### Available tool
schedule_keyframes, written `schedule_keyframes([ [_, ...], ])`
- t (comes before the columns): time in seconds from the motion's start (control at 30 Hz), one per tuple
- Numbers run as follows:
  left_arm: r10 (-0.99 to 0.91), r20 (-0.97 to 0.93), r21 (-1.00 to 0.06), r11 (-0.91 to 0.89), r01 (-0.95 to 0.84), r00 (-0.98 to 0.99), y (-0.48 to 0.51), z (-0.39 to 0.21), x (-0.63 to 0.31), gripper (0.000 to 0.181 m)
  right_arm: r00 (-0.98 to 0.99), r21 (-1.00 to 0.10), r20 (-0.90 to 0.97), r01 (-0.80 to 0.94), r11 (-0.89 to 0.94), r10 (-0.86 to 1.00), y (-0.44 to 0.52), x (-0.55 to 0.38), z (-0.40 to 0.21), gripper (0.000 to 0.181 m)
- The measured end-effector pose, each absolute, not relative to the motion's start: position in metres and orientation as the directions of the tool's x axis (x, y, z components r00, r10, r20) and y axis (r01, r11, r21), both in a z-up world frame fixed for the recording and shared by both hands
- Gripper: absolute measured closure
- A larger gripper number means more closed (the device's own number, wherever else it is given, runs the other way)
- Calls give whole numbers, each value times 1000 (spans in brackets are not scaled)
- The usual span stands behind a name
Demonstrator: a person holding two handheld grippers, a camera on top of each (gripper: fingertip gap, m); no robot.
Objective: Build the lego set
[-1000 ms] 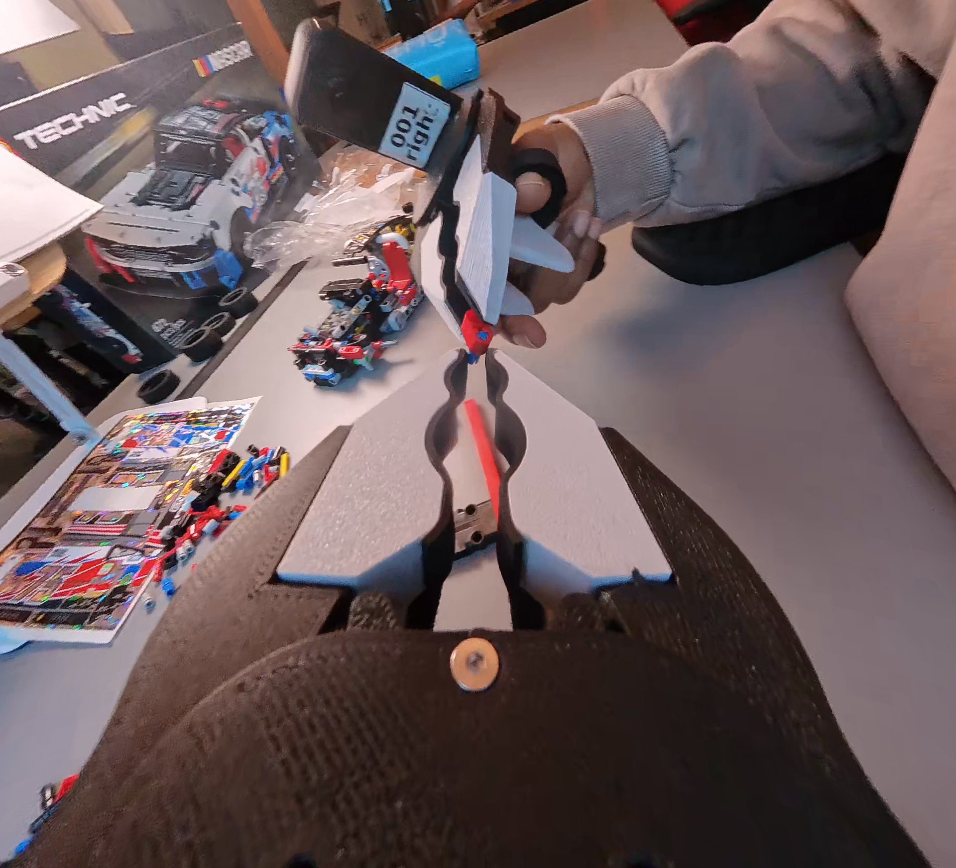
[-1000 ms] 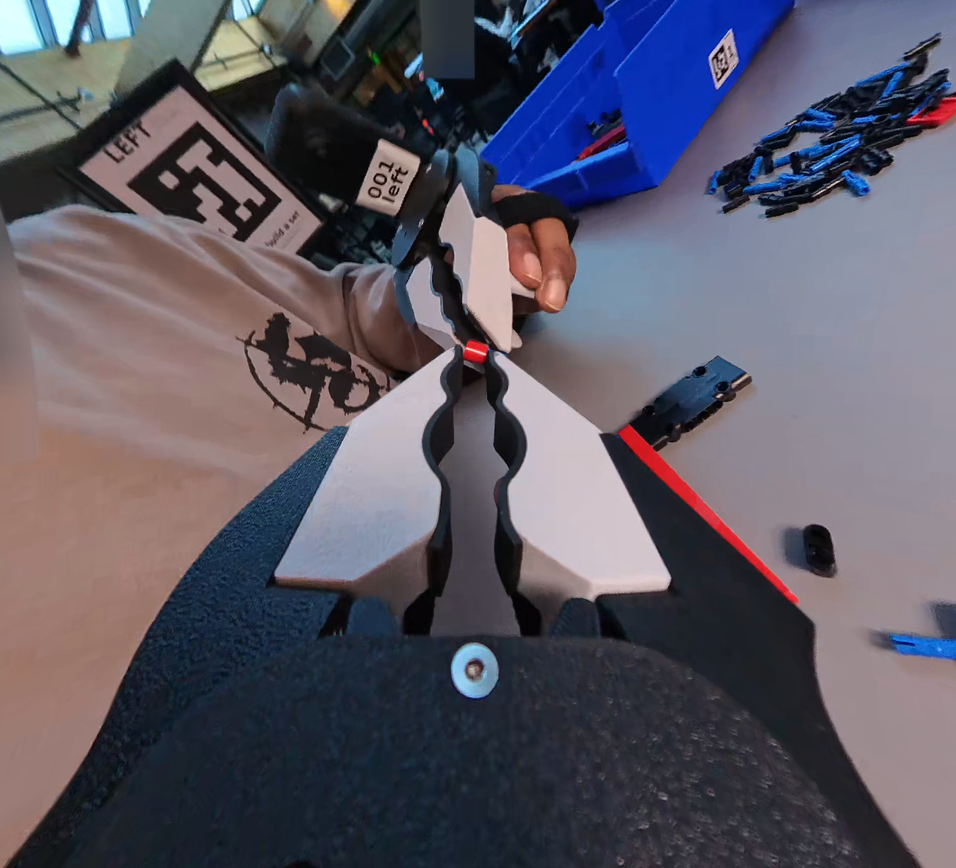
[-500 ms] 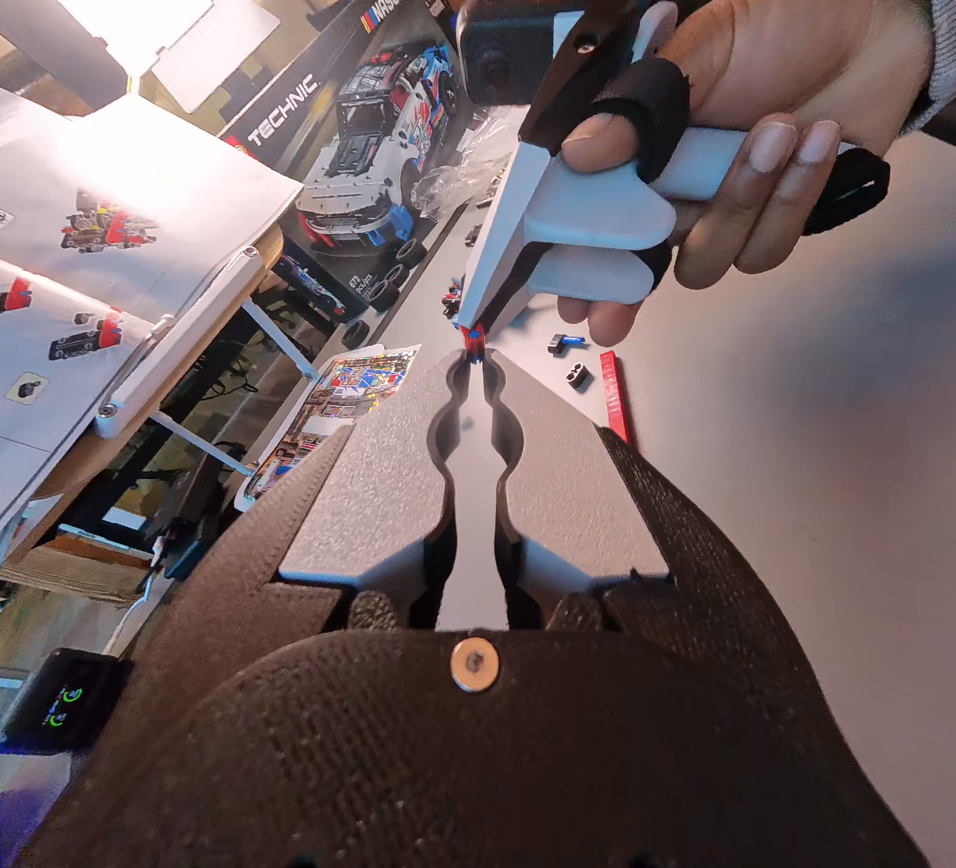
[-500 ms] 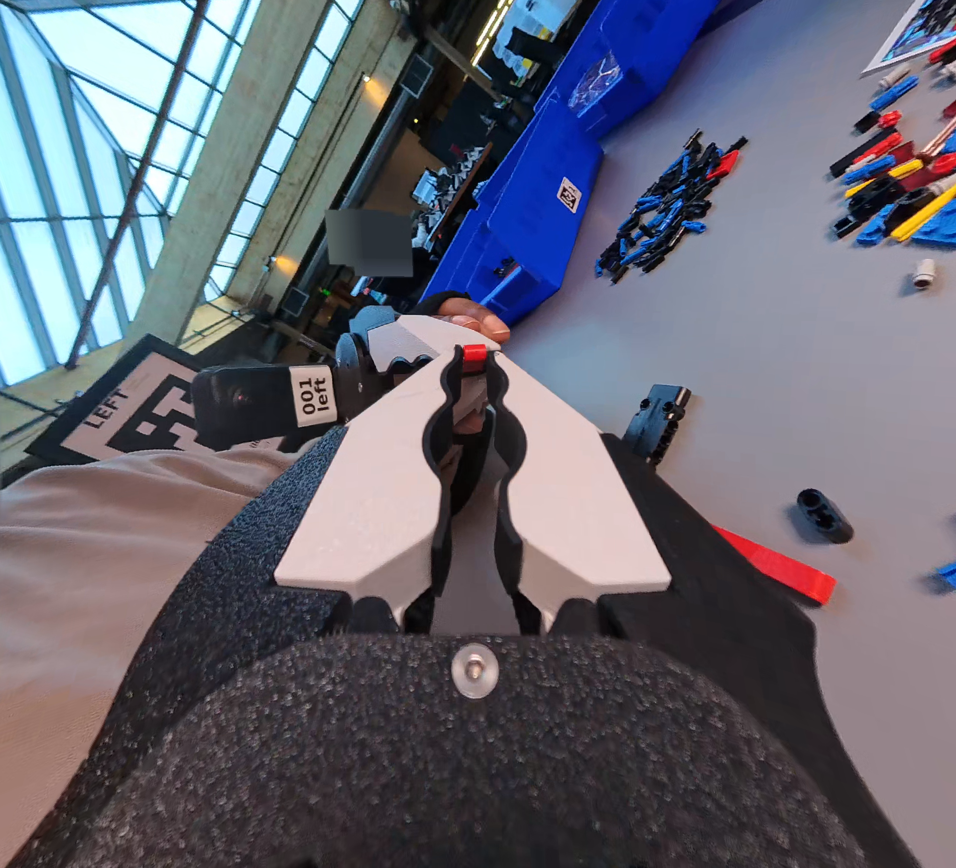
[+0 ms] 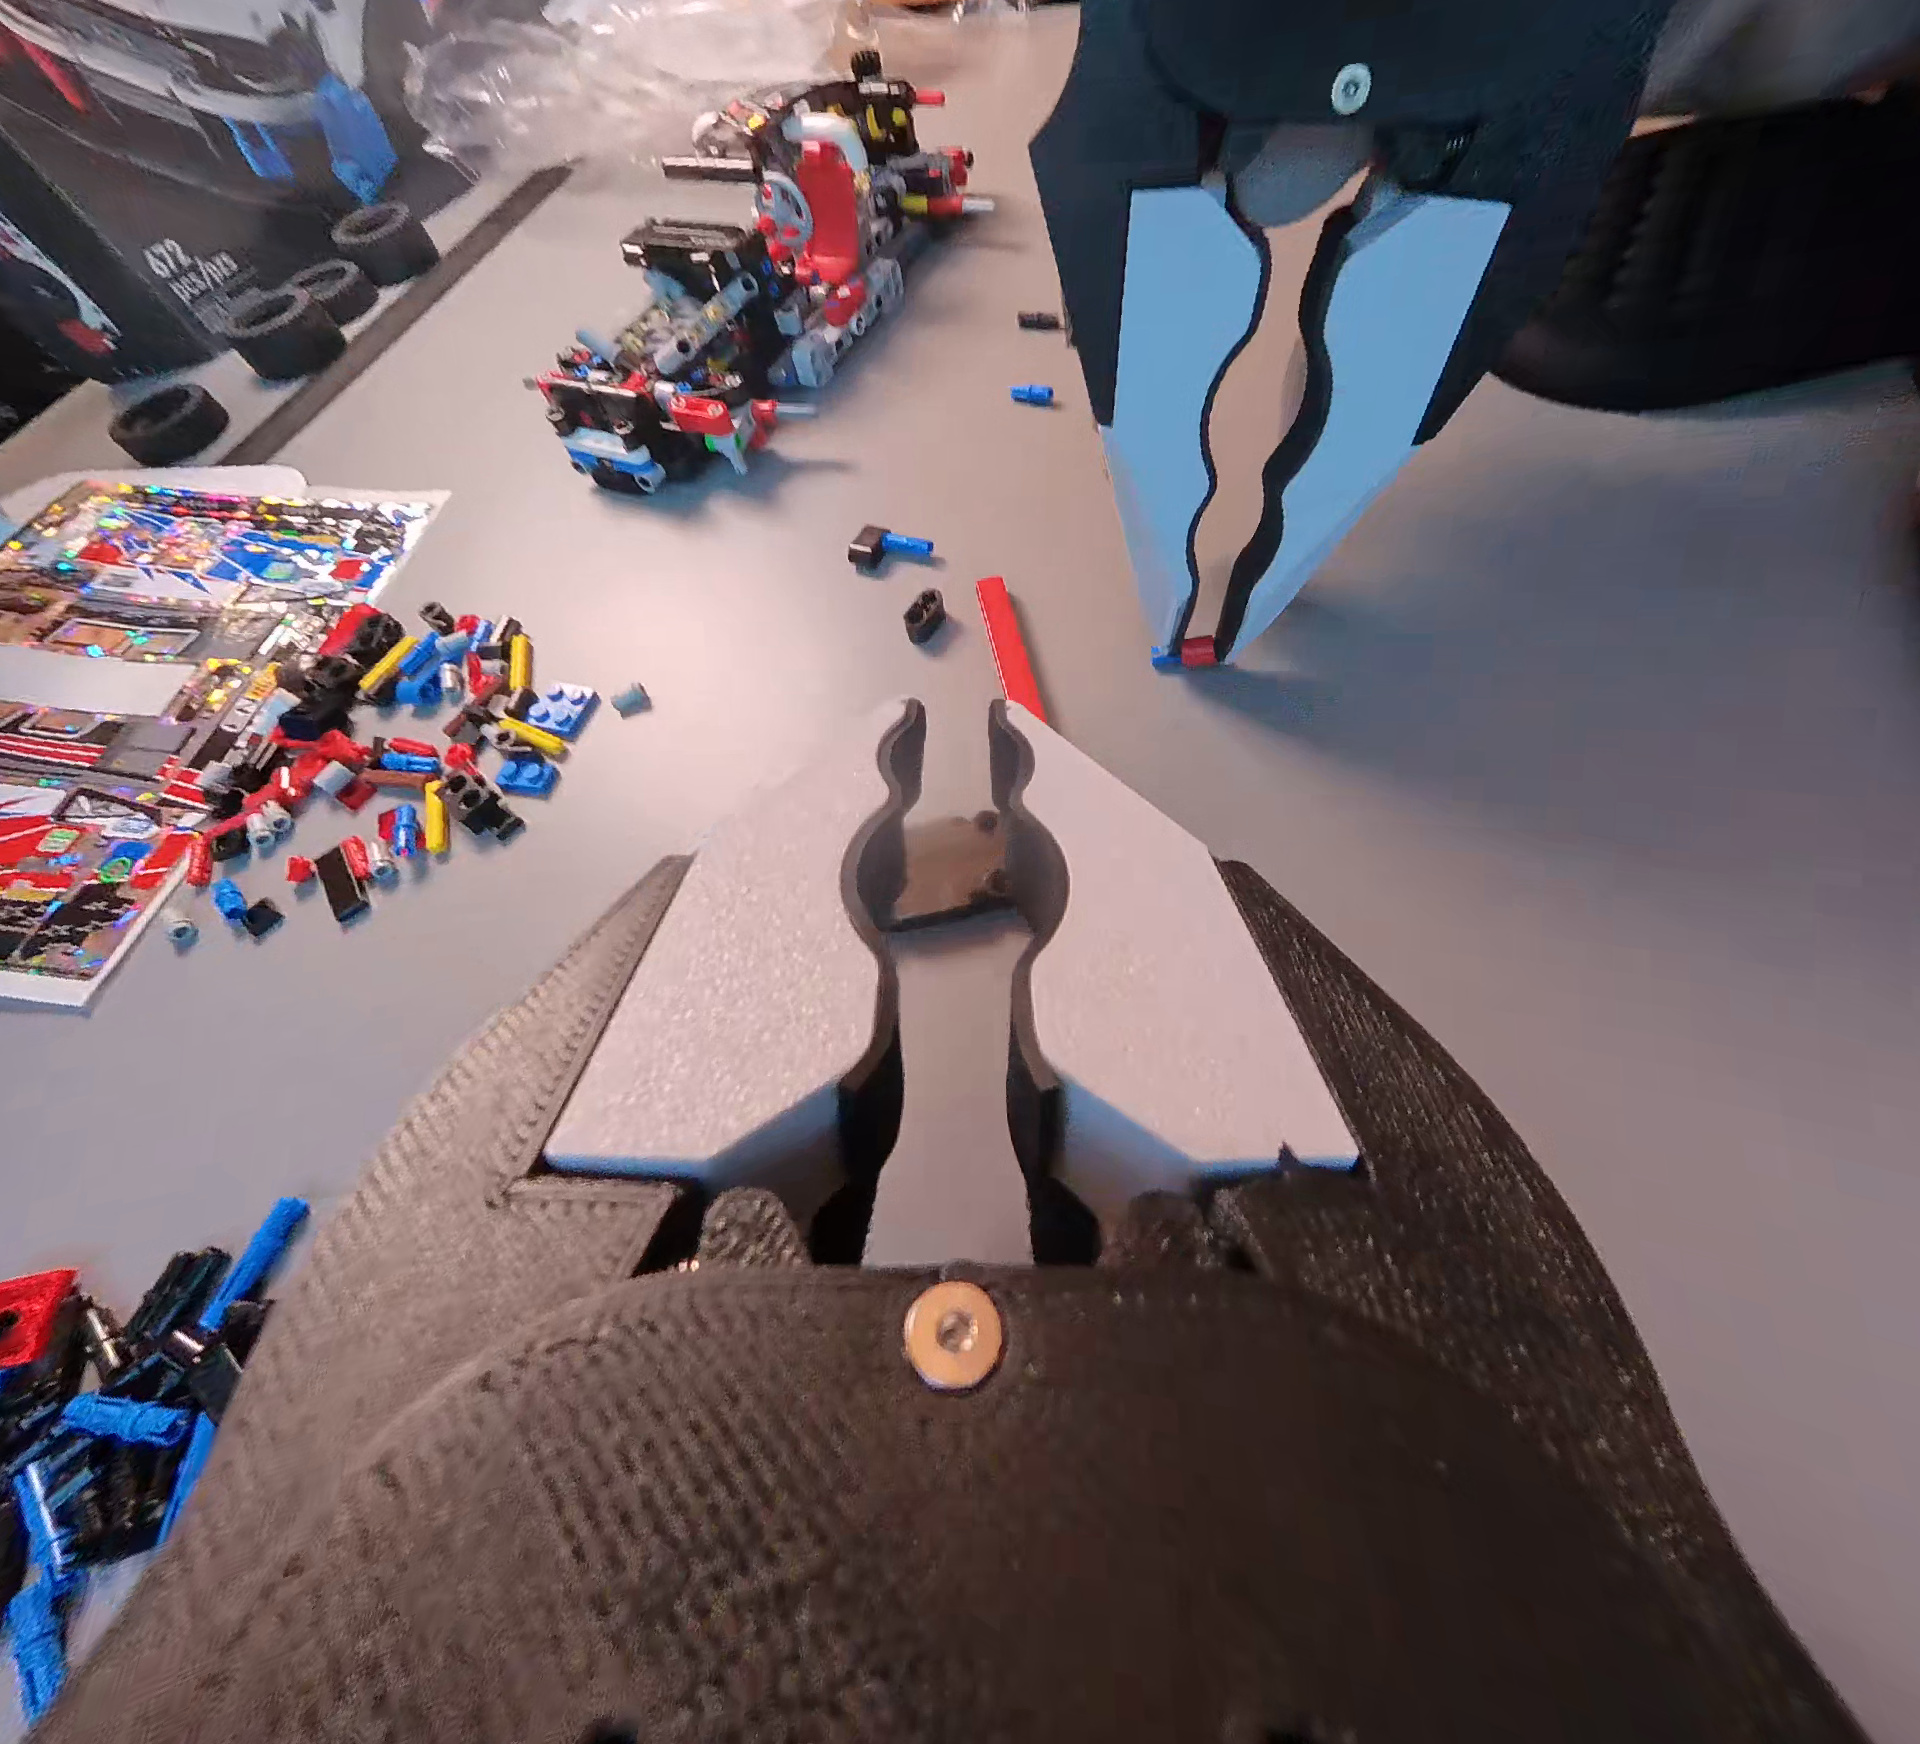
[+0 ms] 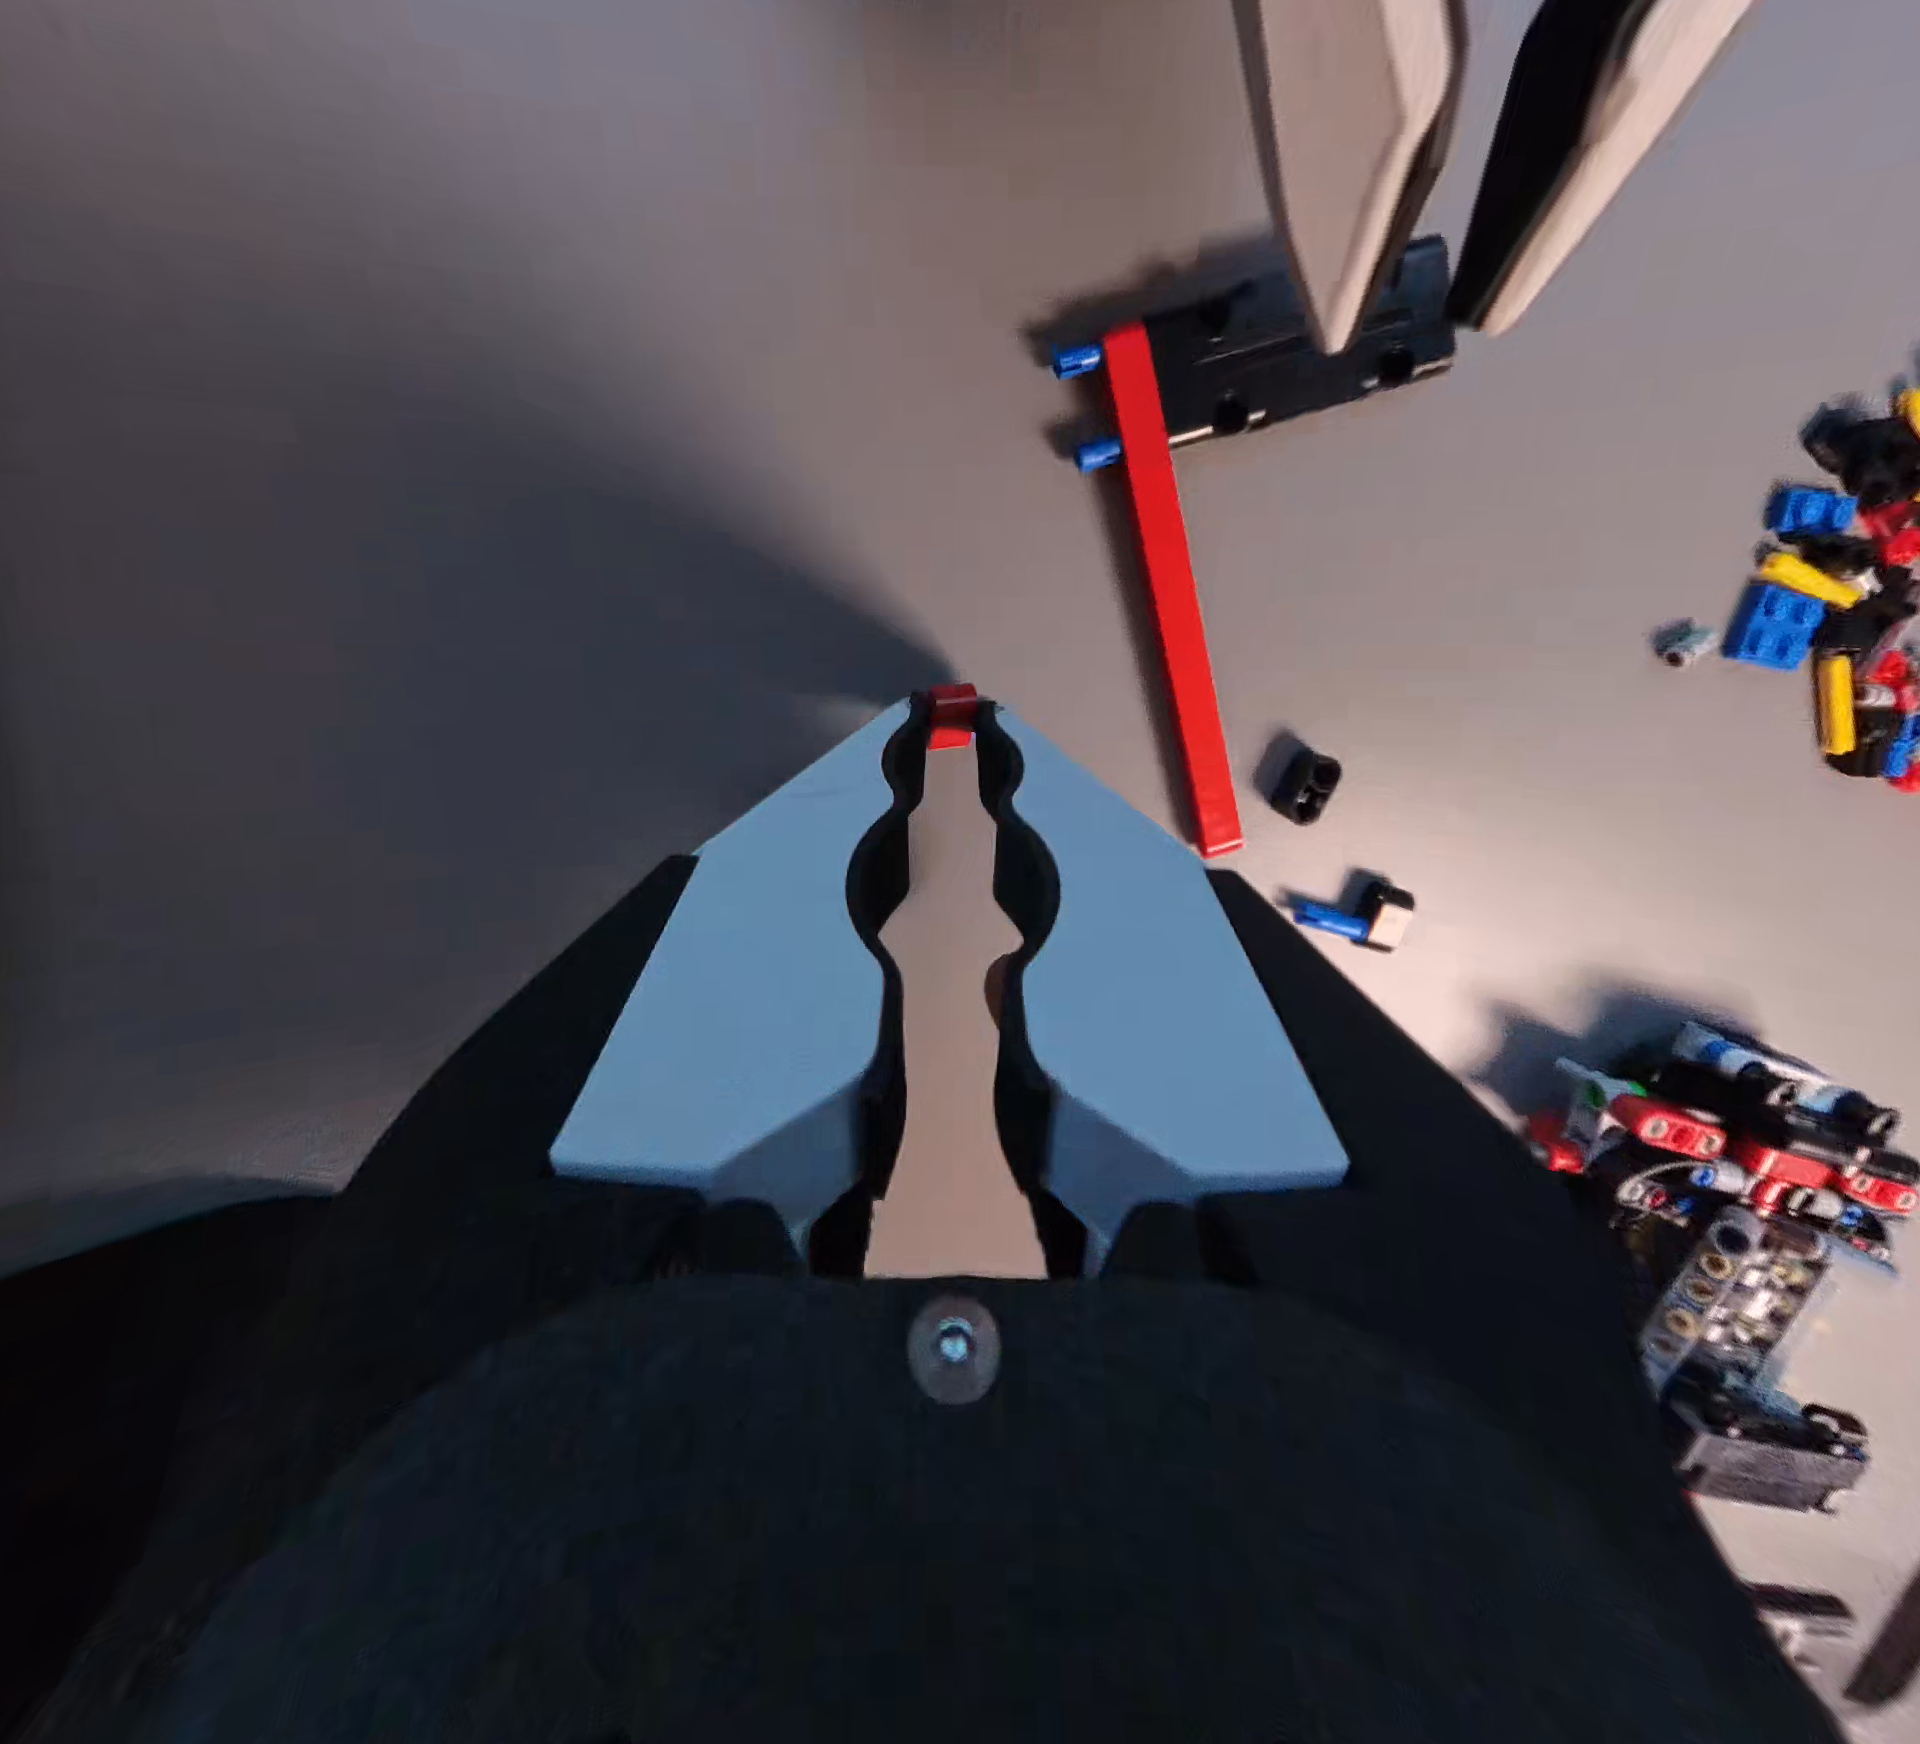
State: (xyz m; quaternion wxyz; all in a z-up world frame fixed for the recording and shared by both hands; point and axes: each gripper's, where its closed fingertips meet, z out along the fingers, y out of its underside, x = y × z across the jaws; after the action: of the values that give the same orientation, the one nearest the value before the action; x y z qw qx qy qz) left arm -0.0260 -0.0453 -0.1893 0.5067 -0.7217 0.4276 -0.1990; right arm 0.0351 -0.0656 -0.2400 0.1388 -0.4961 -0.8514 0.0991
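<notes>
My right gripper [image 6: 951, 728] is shut on a small red piece [image 6: 951, 713] and points down at the grey table. In the left wrist view it [image 5: 1205, 640] stands tip-down at the right, with the red piece [image 5: 1197, 650] and a blue pin end touching or just above the table. My left gripper [image 5: 956, 723] is open and empty, low over a black panel piece [image 5: 940, 873]. In the right wrist view it [image 6: 1403, 323] hovers over this black panel [image 6: 1247, 375], which carries a long red beam [image 6: 1164, 572] and two blue pins.
The partly built car chassis [image 5: 769, 292] lies at the back. Loose pieces [image 5: 416, 759] lie by a sticker sheet [image 5: 125, 676] on the left. A small black connector [image 5: 925, 614] and a pin piece [image 5: 883, 546] lie near the red beam [image 5: 1003, 645]. The set's box [image 5: 208, 32], tyres and plastic bags stand behind. My right gripper's tips are some 7 centimetres from the small black connector [image 5: 925, 614]. It is also in sight in the right wrist view [image 6: 1304, 789].
The grippers were tip to tip in the air. They have moved apart and both now point down at the table. The left gripper has opened; the right still holds the red piece.
</notes>
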Motion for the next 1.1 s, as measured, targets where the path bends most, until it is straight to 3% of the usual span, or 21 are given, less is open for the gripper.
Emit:
schedule_keyframes([
  [0.13,-842,-118,-881,-156,-446,527,-51,-201,-22,170,-487,-295,158,807,512,859,-67,29,-243,166],
  [0.33,-864,-101,-859,-174,-482,493,-57,-207,-20,168,-389,-455,172,783,423,905,-62,30,-227,160],
  [0.57,-871,-57,-822,-236,-518,487,-58,-216,-38,145,-253,-590,101,763,263,962,-61,38,-230,159],
  [0.67,-865,-50,-805,-261,-533,499,-57,-221,-45,140,-278,-580,76,769,269,958,-63,36,-237,158],
  [0.8,-859,-35,-779,-296,-552,510,-56,-232,-49,132,-333,-567,68,763,311,941,-66,30,-241,180],
  [1.1,-855,-16,-764,-324,-558,518,-54,-240,-50,123,-444,-560,89,718,413,892,-82,-1,-240,177],
])
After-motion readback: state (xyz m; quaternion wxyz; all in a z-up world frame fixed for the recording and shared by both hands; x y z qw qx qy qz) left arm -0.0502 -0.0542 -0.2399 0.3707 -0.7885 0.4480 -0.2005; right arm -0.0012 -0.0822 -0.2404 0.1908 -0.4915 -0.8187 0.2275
